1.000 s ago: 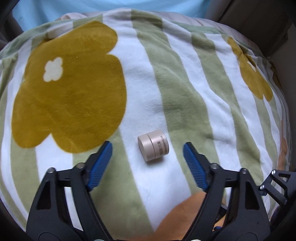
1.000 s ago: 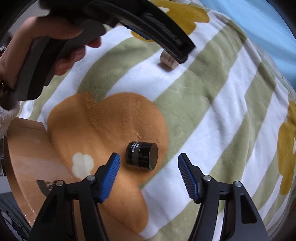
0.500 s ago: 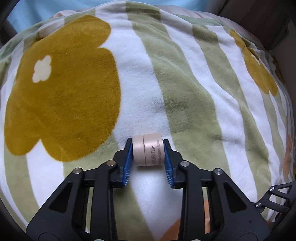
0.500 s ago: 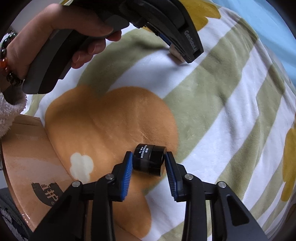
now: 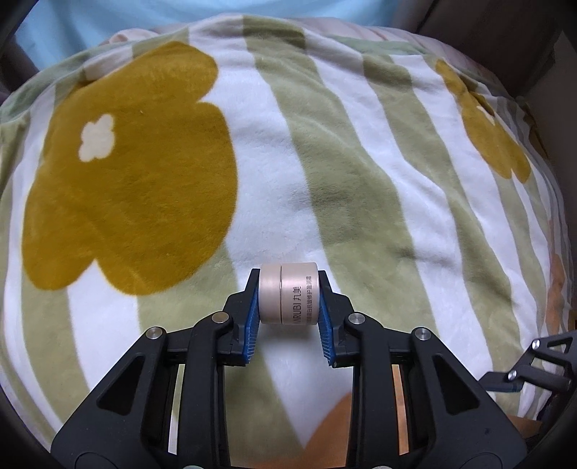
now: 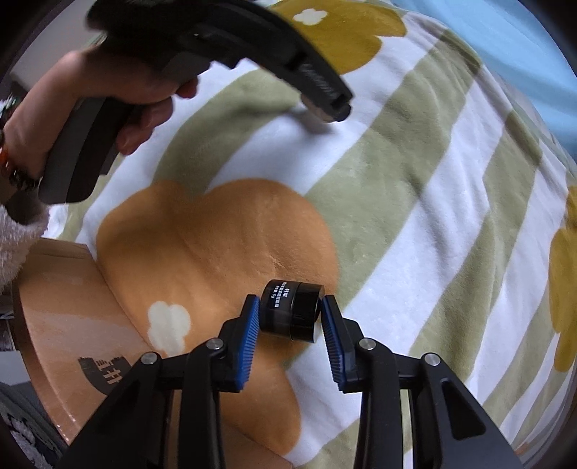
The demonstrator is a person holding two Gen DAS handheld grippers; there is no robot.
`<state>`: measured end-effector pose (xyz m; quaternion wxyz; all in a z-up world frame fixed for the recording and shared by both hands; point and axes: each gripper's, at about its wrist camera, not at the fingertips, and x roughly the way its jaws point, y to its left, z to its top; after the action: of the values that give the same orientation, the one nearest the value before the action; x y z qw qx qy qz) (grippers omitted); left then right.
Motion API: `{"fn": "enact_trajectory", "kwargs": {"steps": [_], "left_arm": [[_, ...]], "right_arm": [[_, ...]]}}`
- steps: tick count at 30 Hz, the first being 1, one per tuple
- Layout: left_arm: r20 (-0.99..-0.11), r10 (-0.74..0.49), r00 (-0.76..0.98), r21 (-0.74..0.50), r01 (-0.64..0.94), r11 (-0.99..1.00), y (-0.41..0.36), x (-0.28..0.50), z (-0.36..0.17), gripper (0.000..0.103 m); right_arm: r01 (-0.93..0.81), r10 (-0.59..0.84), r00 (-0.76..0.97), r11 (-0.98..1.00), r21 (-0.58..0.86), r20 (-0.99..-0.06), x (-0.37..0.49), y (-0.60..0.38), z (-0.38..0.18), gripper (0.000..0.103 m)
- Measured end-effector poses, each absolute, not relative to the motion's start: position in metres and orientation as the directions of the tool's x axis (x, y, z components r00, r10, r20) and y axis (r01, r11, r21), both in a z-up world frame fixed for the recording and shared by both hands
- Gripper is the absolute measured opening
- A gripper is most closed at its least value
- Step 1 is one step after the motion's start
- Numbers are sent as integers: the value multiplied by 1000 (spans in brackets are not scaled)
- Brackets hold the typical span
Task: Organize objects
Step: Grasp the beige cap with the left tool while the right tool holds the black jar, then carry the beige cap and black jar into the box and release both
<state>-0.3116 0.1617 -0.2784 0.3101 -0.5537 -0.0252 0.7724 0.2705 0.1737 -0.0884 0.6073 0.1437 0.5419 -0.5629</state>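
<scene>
My left gripper [image 5: 288,306] is shut on a small beige cosmetic jar [image 5: 289,298], held on its side between the blue pads, slightly above the flowered blanket [image 5: 324,162]. My right gripper [image 6: 290,317] is shut on a small black jar [image 6: 293,310], also on its side, over the orange flower of the blanket [image 6: 216,252]. In the right wrist view the left gripper's body [image 6: 252,47] and the hand holding it [image 6: 119,90] show at the upper left; the beige jar is hidden there.
A brown cardboard box [image 6: 61,324] lies at the blanket's near left edge in the right wrist view. A light blue surface [image 5: 180,18] lies beyond the blanket's far edge. Dark furniture [image 5: 505,36] stands at the far right.
Both grippers went from open around their jars to shut on them. The beige jar and the black jar are now lifted a little off the blanket.
</scene>
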Motion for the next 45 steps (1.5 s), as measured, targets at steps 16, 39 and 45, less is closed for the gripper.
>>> {"fn": "enact_trajectory", "kwargs": {"steps": [16, 39, 45], "left_arm": [[-801, 541, -258, -391, -459, -798, 110, -261, -204, 25], [-752, 578, -317, -398, -480, -782, 31, -76, -130, 25], [-761, 588, -274, -416, -490, -766, 38, -35, -141, 25]], "right_arm": [[865, -634, -222, 222, -449, -740, 292, 226, -40, 32], [889, -702, -180, 184, -420, -689, 331, 350, -37, 32], [895, -687, -180, 183, -407, -704, 326, 372, -59, 32]]}}
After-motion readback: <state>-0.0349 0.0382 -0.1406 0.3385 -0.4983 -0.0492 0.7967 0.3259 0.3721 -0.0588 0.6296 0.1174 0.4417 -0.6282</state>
